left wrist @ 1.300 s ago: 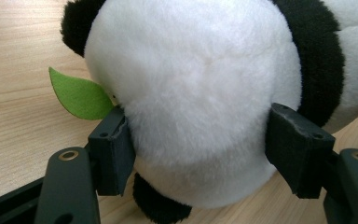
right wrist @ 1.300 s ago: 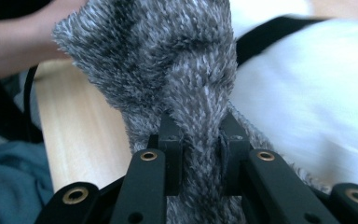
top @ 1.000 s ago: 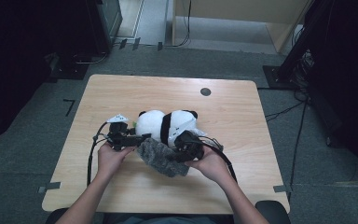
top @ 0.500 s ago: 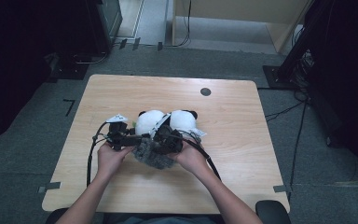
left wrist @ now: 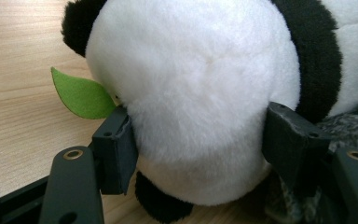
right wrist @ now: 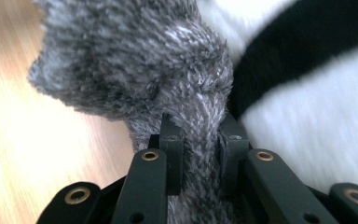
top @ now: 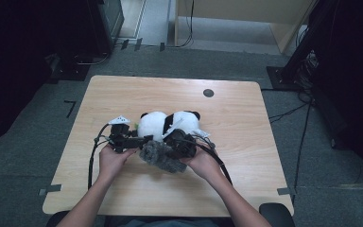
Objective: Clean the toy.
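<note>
You are dressing the panda (top: 168,125), which lies near the middle of the table (top: 246,109), with the grey fuzzy cloth (top: 159,157) bunched against its near side. Your left gripper (left wrist: 198,140) clamps the panda's white body, pads (left wrist: 116,149) pressed into the plush, a green leaf (left wrist: 81,97) just beside the left pad. Your right gripper (right wrist: 200,149) pinches a twisted fold of the cloth, jaws nearly together on it.

Next, you probably need to draw the cloth around or over the panda while the left gripper steadies it; keep the pinch firm, since the fold is thin.

Compared with a second ago, your right hand (top: 203,163) has come in toward the left, and the cloth now sits tighter against the panda. Your left hand (top: 113,158) has stayed put.
</note>
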{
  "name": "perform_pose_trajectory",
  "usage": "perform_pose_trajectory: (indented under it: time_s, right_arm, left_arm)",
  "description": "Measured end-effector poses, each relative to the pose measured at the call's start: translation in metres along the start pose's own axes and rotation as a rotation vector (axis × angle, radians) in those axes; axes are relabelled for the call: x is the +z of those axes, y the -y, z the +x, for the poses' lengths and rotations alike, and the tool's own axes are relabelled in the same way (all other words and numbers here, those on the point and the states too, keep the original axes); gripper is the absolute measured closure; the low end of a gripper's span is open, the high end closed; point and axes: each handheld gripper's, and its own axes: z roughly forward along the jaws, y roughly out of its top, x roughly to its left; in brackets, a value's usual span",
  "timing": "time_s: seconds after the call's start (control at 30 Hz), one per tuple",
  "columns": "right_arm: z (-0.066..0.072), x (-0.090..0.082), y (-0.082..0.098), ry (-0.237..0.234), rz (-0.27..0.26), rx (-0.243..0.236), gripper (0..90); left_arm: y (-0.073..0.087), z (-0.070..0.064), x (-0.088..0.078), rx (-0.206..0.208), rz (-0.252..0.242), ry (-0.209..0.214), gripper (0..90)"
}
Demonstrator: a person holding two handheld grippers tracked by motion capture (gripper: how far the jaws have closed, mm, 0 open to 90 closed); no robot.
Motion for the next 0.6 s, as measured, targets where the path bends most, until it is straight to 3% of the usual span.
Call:
perform_pose_trajectory:
  time_s: [0.6]
  right_arm:
    - [-0.03,-0.043,0.061,0.032,-0.031,0.119,75.5]
  left_arm:
    - [0.001,0.0,0.0,-0.002,-0.002,0.002,32.9]
